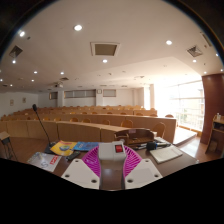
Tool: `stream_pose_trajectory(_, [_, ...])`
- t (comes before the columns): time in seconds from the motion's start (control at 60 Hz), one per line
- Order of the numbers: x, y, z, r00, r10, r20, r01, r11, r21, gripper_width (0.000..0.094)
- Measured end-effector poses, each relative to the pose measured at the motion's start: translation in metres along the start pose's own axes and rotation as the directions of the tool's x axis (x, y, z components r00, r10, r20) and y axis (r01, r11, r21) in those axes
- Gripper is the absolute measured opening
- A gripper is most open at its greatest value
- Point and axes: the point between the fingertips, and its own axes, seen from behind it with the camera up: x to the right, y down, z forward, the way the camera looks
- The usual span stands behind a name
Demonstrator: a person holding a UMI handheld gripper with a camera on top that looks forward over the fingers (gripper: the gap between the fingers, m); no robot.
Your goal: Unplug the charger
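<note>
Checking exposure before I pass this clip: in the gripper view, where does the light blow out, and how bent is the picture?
In the gripper view the windows glare white; ceiling lights show as small bright spots; the gripper pads stand open in dimmer light; wide-angle lens curves the rows of desks.

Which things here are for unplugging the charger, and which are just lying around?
For the job: hand-held gripper, open; white block with a red spot between its fingers, possibly the charger, though I cannot tell.
Just lying about: microphone, booklet, white paper, seats.
</note>
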Motion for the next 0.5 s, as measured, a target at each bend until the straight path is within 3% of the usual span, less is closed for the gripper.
stream_pose_trajectory(0.1, [0.035,0.096,0.012,0.999,0.045,-0.015,-0.047,0.981,-0.189,0.0244])
stream_pose_trajectory(0.233, [0.057,0.201,0.012,0.995,0.102,-0.013,-0.099,0.927,-0.362,0.0276])
stream_pose_trajectory(0.367, [0.074,0.246,0.012,0.986,0.166,-0.017,-0.158,0.892,-0.424,0.0355])
stream_pose_trajectory(0.5, [0.090,0.254,0.020,0.981,0.193,-0.009,-0.177,0.881,-0.439,0.0422])
